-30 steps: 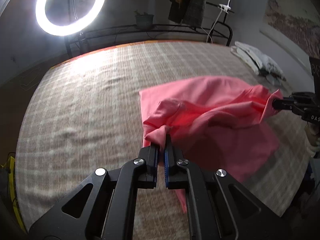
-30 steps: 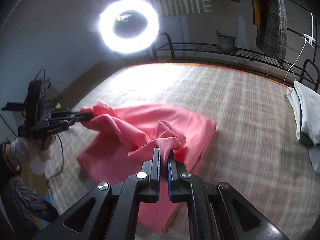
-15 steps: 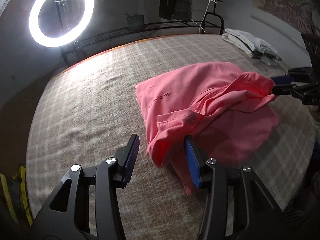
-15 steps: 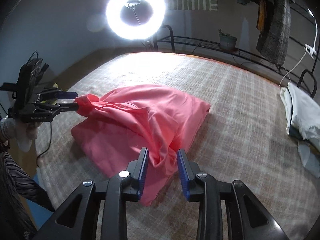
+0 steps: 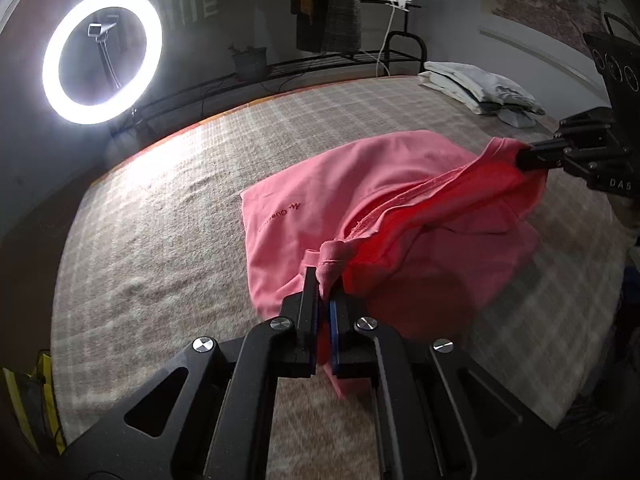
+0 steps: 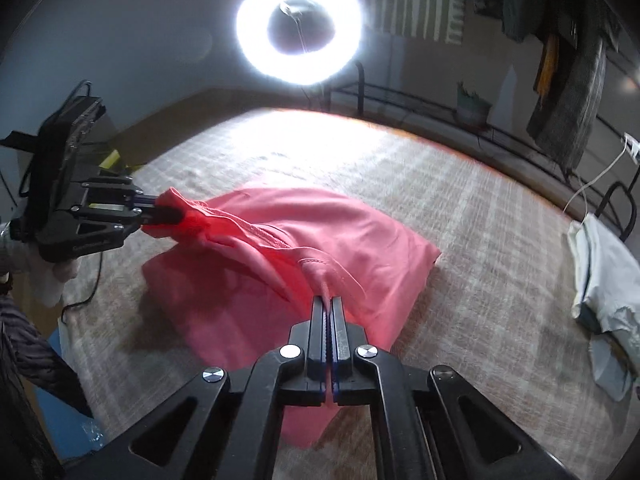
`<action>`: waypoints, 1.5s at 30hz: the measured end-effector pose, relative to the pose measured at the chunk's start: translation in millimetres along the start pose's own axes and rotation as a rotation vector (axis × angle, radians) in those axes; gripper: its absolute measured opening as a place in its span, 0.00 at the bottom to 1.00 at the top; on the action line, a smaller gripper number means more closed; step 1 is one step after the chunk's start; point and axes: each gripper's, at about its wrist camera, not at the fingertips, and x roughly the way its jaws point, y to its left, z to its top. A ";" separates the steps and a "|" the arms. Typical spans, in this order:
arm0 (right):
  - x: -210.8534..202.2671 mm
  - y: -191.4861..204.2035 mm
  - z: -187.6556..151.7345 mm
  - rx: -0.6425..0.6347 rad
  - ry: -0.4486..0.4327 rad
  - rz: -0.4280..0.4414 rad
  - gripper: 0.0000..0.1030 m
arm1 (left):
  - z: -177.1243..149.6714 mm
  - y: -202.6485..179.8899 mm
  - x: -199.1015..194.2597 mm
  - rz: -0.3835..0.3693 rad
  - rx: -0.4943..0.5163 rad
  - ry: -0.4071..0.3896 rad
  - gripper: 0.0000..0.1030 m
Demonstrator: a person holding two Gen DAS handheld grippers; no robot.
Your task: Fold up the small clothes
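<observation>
Left gripper (image 5: pixel 325 280): clamped on a bunched hem of the pink cotton garment (image 5: pixel 360 184).
Garment: partly lifted off the beige checked blanket (image 5: pixel 160 240).
Right gripper (image 6: pixel 330 304): pinching the opposite fold, jaws tight.

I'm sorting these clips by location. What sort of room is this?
Probably a bedroom at home: a bed with a checked blanket, clothes hanging above a metal rack, and folded laundry at the bed's edge. A ring light suggests a filming setup.
</observation>
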 end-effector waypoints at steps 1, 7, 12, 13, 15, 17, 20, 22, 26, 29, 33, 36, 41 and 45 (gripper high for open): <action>-6.8 2.2 -2.4 -0.010 -0.008 0.000 0.00 | -3.9 -2.1 -4.7 -0.004 0.010 -0.002 0.02; -32.8 32.1 -40.2 -0.121 -0.006 -0.036 0.01 | -41.7 -16.3 -17.6 -0.010 0.110 0.078 0.03; -41.6 32.2 -73.5 -0.055 0.047 0.006 0.20 | -56.9 -6.2 -35.9 -0.047 0.041 0.106 0.37; -43.8 27.0 -74.6 -0.010 0.045 0.010 0.25 | -56.1 0.7 -39.3 -0.057 -0.010 0.098 0.41; -49.7 11.2 -77.4 0.120 0.023 0.029 0.34 | -53.0 23.6 -39.4 -0.091 -0.179 0.094 0.45; -51.2 -11.5 -78.8 0.284 0.002 0.071 0.46 | -51.9 47.1 -32.1 -0.152 -0.368 0.106 0.45; -42.0 -37.8 -82.2 0.489 0.001 0.142 0.49 | -57.2 69.4 -15.3 -0.272 -0.607 0.129 0.45; -30.1 -49.1 -82.8 0.591 0.006 0.199 0.49 | -60.2 73.9 -6.3 -0.314 -0.688 0.137 0.45; -6.1 -55.4 -86.8 0.701 0.023 0.271 0.48 | -67.3 73.4 14.5 -0.385 -0.811 0.159 0.32; 10.6 -55.3 -89.9 0.757 0.045 0.326 0.22 | -67.6 68.3 20.0 -0.372 -0.813 0.169 0.00; 10.8 -58.4 -89.2 0.804 0.058 0.395 0.00 | -54.9 61.1 -0.8 -0.345 -0.719 0.131 0.00; -5.1 -68.5 -90.8 0.857 -0.004 0.459 0.00 | -54.3 63.6 4.5 -0.274 -0.655 0.155 0.00; 4.7 -64.9 -104.6 0.852 0.071 0.413 0.00 | -61.2 55.0 21.6 -0.205 -0.600 0.223 0.00; 16.1 -44.1 -103.1 0.747 0.157 0.379 0.06 | -52.1 44.6 14.3 -0.140 -0.489 0.248 0.06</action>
